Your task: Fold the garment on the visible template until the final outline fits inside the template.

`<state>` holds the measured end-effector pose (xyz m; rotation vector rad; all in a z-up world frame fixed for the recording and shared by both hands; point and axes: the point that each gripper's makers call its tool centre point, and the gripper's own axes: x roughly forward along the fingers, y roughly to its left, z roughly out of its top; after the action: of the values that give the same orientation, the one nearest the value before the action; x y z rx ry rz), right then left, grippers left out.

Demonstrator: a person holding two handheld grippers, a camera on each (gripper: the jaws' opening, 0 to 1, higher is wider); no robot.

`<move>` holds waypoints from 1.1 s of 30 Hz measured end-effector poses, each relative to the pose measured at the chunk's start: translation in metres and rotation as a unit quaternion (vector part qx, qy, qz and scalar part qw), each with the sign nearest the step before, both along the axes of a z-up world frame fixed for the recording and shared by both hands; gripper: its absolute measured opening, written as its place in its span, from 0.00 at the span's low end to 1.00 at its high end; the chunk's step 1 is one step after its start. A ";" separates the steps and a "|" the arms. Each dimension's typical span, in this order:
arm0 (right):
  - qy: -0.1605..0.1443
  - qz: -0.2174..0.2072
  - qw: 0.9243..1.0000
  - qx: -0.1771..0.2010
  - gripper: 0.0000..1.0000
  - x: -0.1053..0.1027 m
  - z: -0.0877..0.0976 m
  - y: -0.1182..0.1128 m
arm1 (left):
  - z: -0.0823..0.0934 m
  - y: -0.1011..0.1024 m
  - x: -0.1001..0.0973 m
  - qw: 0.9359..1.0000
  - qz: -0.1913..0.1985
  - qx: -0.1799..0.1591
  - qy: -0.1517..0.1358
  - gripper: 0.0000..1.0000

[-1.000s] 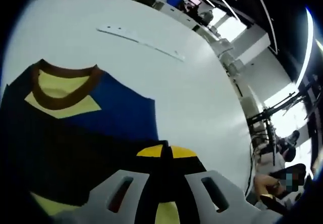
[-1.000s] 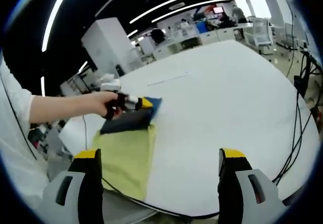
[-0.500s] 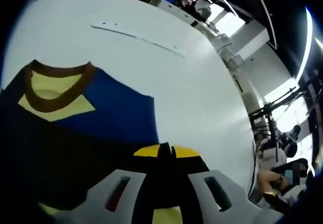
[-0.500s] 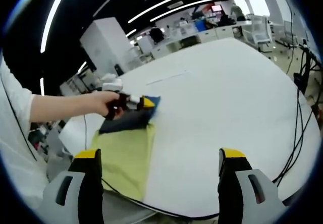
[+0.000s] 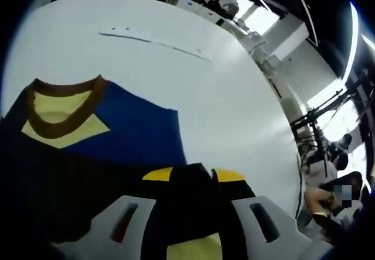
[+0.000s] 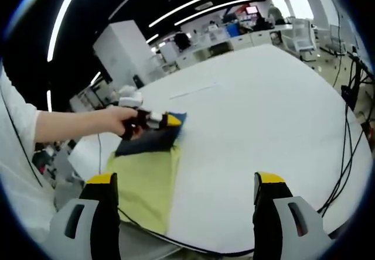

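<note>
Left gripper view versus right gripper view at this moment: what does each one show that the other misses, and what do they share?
Left gripper view: the garment's brown collar up close, with dark cloth between the left gripper fingers. Right gripper view: the yellow-green template, the person's hand holding that gripper at the garment, and the right gripper open. Shared: the dark blue garment on the white table.

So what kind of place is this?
Likely an open-plan lab or office: a large white table, rows of desks with monitors behind it, and long ceiling strip lights.
</note>
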<state>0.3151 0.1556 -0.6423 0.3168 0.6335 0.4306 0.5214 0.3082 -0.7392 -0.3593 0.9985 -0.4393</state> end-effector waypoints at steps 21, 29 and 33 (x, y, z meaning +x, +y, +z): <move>-0.024 0.014 1.000 -0.013 0.95 -0.022 0.026 0.005 | 0.119 0.090 -0.041 0.991 0.000 -0.012 -0.132 0.36; -0.028 0.028 0.999 -0.026 0.95 -0.034 0.037 0.014 | 0.128 0.137 -0.070 0.990 0.023 -0.001 -0.137 0.38; -0.032 0.037 0.998 -0.030 0.96 -0.039 0.043 0.019 | 0.140 0.147 -0.082 0.987 0.015 0.010 -0.158 0.39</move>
<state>0.2764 0.1749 -0.5995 0.2223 0.5965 0.4900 0.4395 0.4554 -0.5991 -0.2760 0.6870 -0.4430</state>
